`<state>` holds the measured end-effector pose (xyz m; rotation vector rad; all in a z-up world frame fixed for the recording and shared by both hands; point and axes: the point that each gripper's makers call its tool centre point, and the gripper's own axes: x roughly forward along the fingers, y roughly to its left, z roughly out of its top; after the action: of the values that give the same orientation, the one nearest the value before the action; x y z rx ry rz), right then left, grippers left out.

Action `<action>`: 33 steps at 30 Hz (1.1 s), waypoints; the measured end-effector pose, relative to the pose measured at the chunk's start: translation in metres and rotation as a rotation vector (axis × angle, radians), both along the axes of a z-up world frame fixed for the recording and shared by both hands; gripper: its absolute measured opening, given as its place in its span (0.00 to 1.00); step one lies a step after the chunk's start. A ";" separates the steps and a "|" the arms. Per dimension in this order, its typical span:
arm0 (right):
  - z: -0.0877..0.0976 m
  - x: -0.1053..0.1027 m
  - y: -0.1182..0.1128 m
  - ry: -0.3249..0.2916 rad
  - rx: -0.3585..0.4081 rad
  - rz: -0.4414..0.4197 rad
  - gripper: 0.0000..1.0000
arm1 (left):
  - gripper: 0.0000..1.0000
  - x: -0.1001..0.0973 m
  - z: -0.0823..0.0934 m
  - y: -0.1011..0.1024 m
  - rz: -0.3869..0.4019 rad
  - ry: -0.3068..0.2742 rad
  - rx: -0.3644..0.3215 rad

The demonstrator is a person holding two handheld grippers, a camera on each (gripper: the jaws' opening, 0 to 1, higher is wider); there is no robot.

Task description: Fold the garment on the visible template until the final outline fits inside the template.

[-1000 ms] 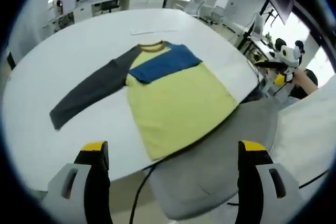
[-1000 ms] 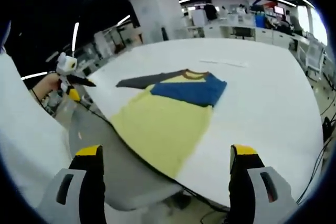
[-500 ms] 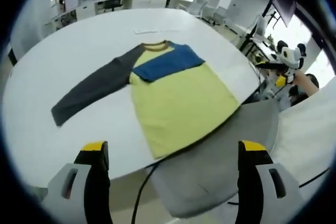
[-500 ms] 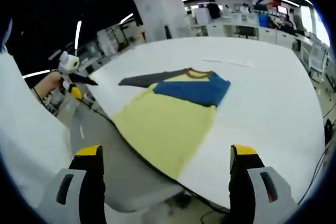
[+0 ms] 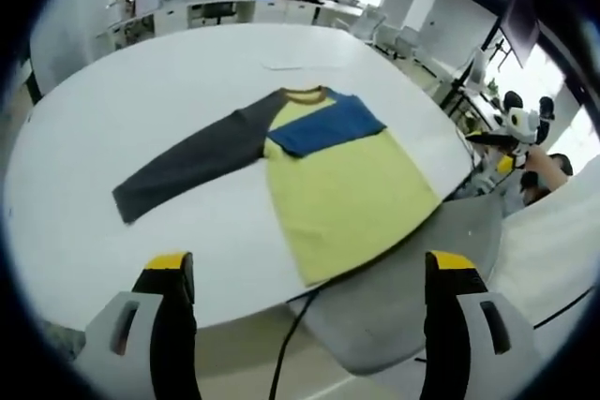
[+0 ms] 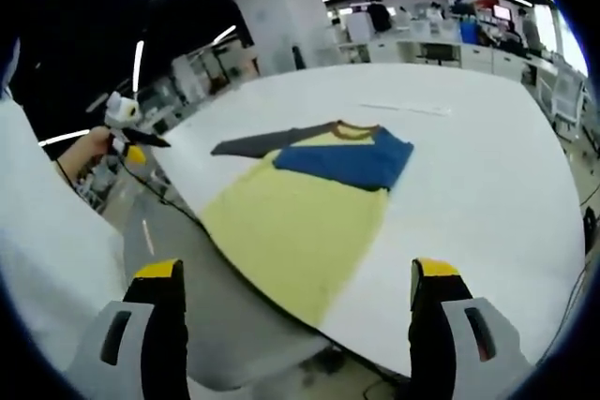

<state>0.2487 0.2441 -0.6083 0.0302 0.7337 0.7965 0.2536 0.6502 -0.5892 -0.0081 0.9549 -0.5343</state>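
Observation:
A long-sleeved shirt [image 5: 347, 189] lies flat on the white round table [image 5: 141, 91], its hem at the near edge. Its body is yellow, a blue sleeve [image 5: 328, 124] is folded across the chest, and a dark grey sleeve [image 5: 187, 161] stretches out to the left. My left gripper [image 5: 309, 325] hovers open and empty off the table's near edge. The right gripper view has the same shirt [image 6: 300, 213] with its blue sleeve [image 6: 347, 161], and my right gripper [image 6: 298, 325] is open and empty short of the table [image 6: 487, 194]. Each gripper also appears in the other's view, held by a hand [image 5: 520, 128] [image 6: 122, 119].
A thin pale strip [image 5: 291, 66] [image 6: 403, 110] lies on the table beyond the collar. A black cable [image 5: 281, 362] hangs over the near edge above a grey surface [image 5: 403, 297]. The person's white sleeve [image 5: 562, 241] [image 6: 47, 259] flanks the views. Office desks [image 5: 234, 2] stand behind.
Both cameras shifted slightly, the left one so the shirt sits further right and higher in view. The shirt itself has not moved. Both grippers stay open.

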 end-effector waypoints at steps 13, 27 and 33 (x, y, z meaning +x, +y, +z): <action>-0.004 0.008 0.001 0.023 -0.001 -0.033 0.99 | 0.99 0.032 -0.002 0.022 0.042 -0.001 -0.042; -0.009 0.020 0.010 0.043 0.012 -0.046 0.98 | 0.99 0.071 -0.010 0.074 0.148 -0.011 -0.093; -0.012 0.024 0.013 0.051 0.009 -0.047 0.98 | 0.99 0.083 -0.017 0.089 0.162 0.001 -0.098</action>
<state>0.2723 0.2574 -0.6201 0.0759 0.7746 0.7563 0.3369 0.7387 -0.6066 -0.1720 0.9197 -0.4312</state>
